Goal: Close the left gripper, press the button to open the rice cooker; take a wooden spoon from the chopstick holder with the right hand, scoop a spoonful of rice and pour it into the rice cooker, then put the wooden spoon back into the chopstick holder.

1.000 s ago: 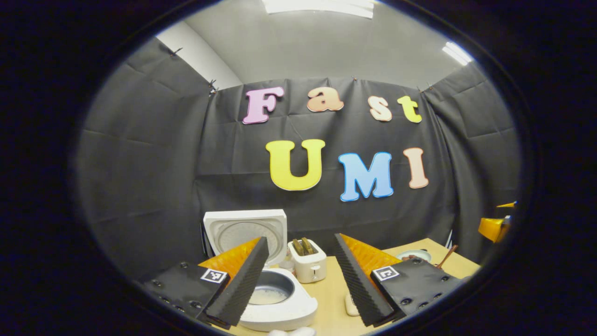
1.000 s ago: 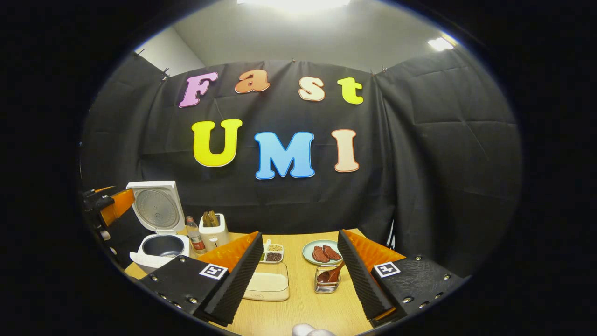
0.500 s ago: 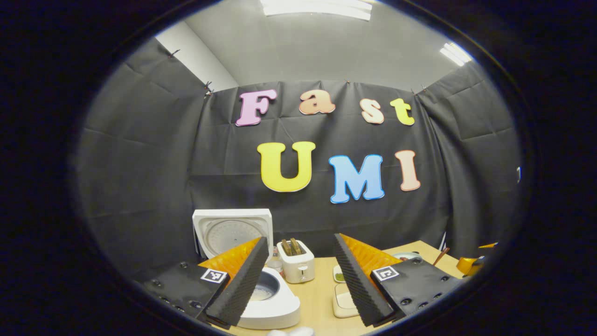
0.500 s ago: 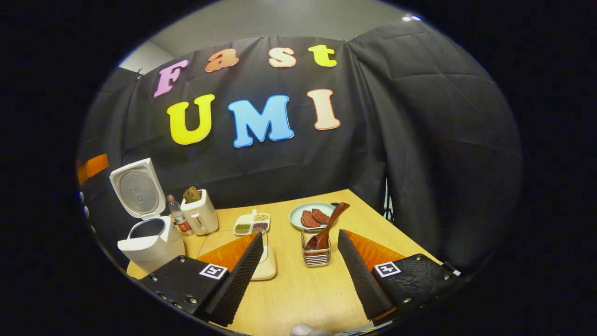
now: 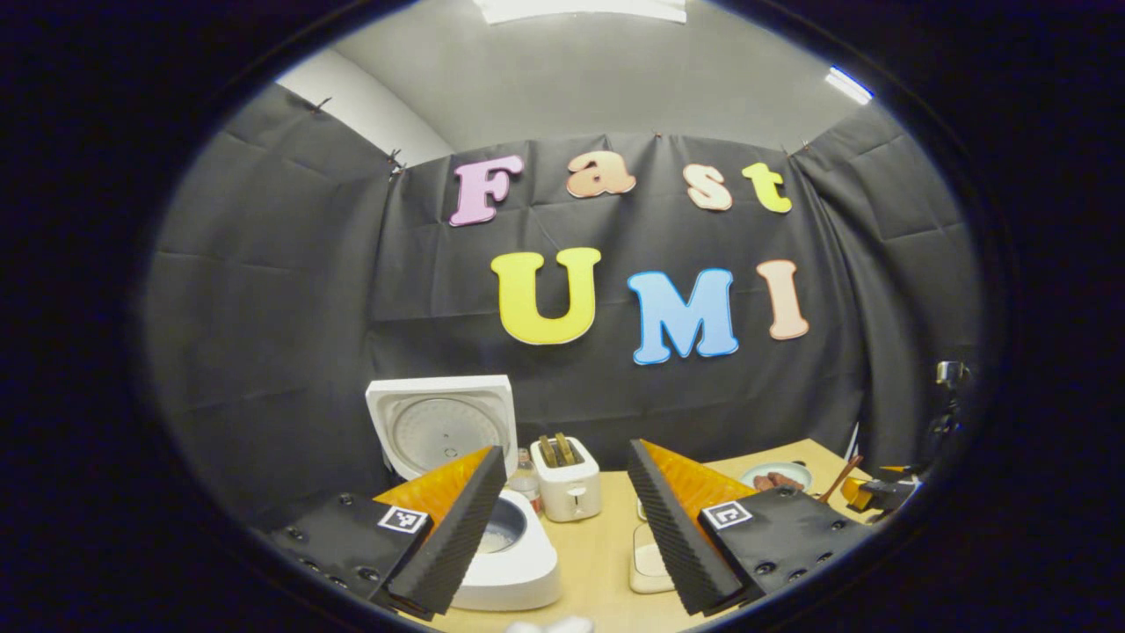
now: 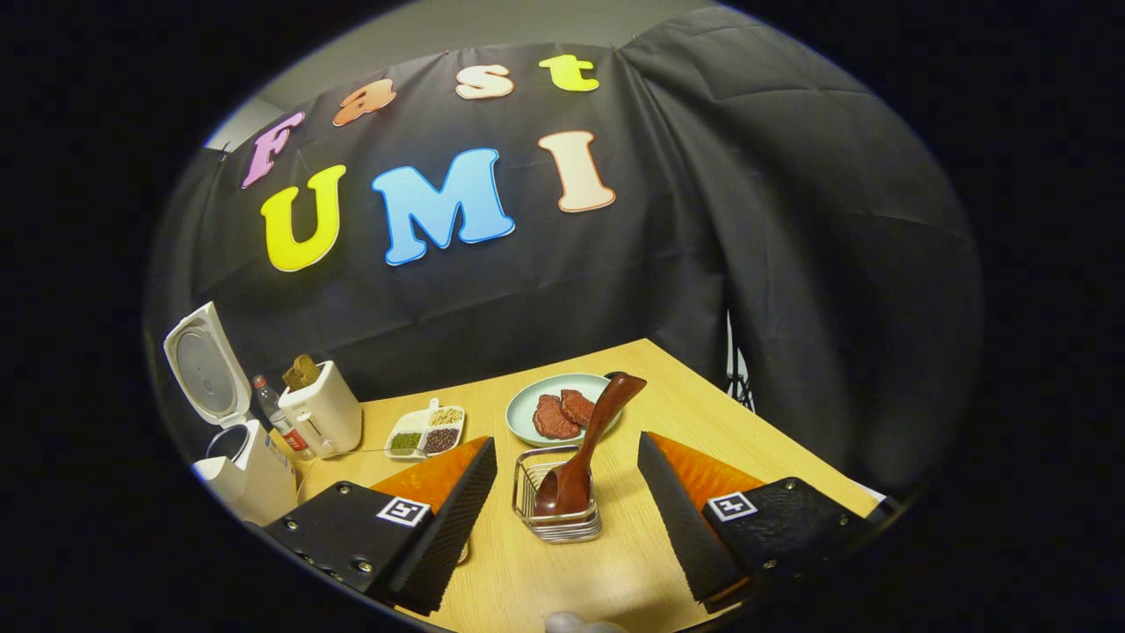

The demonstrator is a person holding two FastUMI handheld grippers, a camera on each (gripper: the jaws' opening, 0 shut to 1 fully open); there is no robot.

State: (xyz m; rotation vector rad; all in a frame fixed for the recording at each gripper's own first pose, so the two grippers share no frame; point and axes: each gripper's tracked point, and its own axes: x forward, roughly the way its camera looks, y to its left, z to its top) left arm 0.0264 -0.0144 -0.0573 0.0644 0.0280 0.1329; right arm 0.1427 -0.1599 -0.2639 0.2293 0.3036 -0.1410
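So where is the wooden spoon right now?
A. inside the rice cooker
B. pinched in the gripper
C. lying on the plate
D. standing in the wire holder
D: the wooden spoon stands bowl-down in the wire chopstick holder, between the right gripper's open fingers, touched by neither.

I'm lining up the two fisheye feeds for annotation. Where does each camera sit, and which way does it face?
Left gripper view: rides the left gripper, faces the booth wall over the open rice cooker and toaster; its two spread fingers show.
Right gripper view: rides the right gripper, tilted down toward the wooden spoon standing in the chopstick holder; its spread fingers flank the holder.
Shared: rice cooker, toaster, meat plate, table.
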